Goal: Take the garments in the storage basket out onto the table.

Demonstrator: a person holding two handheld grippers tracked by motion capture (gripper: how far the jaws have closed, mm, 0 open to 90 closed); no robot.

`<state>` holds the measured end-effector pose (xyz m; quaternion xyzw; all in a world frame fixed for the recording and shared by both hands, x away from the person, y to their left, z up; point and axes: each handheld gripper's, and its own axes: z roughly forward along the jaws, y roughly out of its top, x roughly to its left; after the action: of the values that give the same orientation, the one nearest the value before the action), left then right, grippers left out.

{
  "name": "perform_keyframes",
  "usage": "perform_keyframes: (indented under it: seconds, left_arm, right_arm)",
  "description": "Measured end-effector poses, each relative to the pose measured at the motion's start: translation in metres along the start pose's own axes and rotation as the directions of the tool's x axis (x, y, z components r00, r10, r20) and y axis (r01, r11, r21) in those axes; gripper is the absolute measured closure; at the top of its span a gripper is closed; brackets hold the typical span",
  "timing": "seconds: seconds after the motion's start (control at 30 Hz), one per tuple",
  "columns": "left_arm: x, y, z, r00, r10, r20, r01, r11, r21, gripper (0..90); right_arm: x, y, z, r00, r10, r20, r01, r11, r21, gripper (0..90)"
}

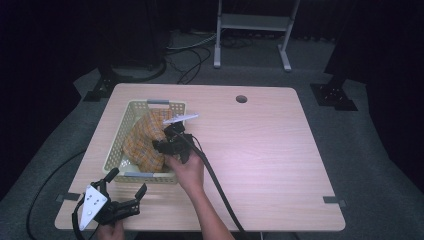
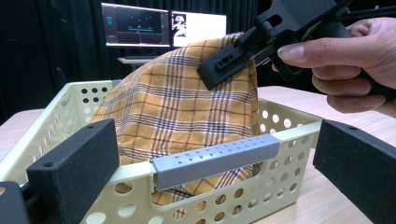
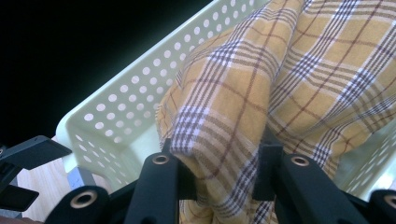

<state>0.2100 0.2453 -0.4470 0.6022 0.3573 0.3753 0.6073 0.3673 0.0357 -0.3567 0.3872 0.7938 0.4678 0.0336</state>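
A yellow checked cloth [image 1: 145,142] lies heaped in the pale perforated basket [image 1: 116,145] at the left of the table [image 1: 260,150], rising above the basket's rim. The right gripper [image 1: 167,142] is clamped on a fold of the cloth, its jaws pinching the fabric between them over the basket. The left gripper [image 1: 125,186] rests near the table's front edge, just in front of the basket, its jaws wide apart and holding nothing.

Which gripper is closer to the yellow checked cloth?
The right gripper: its jaws pinch a fold of the cloth over the basket. The left gripper waits open outside the basket's near wall.
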Motion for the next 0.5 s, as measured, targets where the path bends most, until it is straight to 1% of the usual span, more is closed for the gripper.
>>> perform_keyframes:
  seconds: [0.13, 0.3, 0.37, 0.5]
  left_arm:
    - [0.000, 0.000, 0.000, 1.0000, 0.000, 0.000, 0.000, 1.0000, 0.000, 0.1]
    - [0.000, 0.000, 0.000, 1.0000, 0.000, 0.000, 0.000, 1.0000, 0.000, 0.1]
    - [0.000, 0.000, 0.000, 1.0000, -0.001, 0.000, 0.001, 1.0000, -0.001, 0.1]
    - [0.000, 0.000, 0.000, 1.0000, 0.000, 0.000, 0.000, 1.0000, -0.001, 0.1]
  right_arm:
    - [0.000, -0.001, -0.003, 1.0000, 0.009, -0.004, -0.009, 1.000, -0.013, 69.3]
    - [-0.002, -0.002, -0.007, 0.9995, 0.020, -0.025, -0.021, 0.999, -0.033, 69.2]
    - [-0.002, -0.002, -0.009, 0.9993, 0.025, -0.026, -0.026, 0.999, -0.036, 69.2]
    - [-0.003, -0.002, -0.013, 0.9991, 0.026, -0.034, -0.028, 0.998, -0.049, 69.2]
